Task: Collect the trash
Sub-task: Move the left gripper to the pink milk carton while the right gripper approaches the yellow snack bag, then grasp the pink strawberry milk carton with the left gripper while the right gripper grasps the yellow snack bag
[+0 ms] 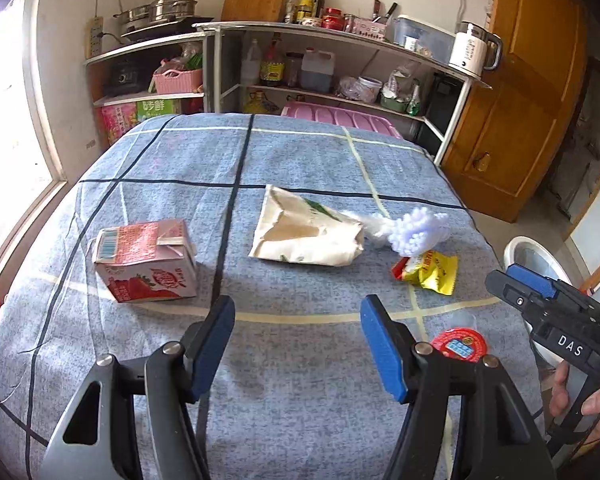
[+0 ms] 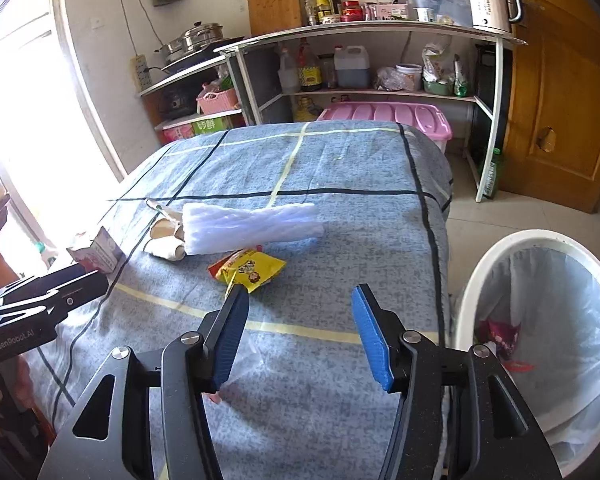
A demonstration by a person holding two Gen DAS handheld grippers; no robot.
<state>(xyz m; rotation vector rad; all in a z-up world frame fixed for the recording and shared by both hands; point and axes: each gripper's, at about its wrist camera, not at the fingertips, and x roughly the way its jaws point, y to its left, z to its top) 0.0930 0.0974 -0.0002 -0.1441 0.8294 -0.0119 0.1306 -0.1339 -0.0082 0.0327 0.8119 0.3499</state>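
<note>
On the blue checked cloth (image 1: 300, 152) lie a pink strawberry milk carton (image 1: 146, 260), a crumpled beige paper bag (image 1: 304, 232), white foam netting (image 1: 416, 230), a yellow snack wrapper (image 1: 430, 270) and a small red-lidded cup (image 1: 460, 344). My left gripper (image 1: 298, 344) hovers open over bare cloth, between the carton and the cup, holding nothing. My right gripper (image 2: 300, 336) is open and empty, just short of the yellow wrapper (image 2: 250, 270), with the foam netting (image 2: 252, 226) behind it. A white bin (image 2: 484, 280) with a clear liner stands beside the table at right.
Behind the table stand white shelves (image 1: 340, 40) crowded with bottles, pots, a kettle and a pink storage box (image 2: 384, 116). A wooden door (image 2: 560, 80) is at the right, a bright window (image 1: 4, 100) at the left. The bin holds some trash (image 2: 504, 340).
</note>
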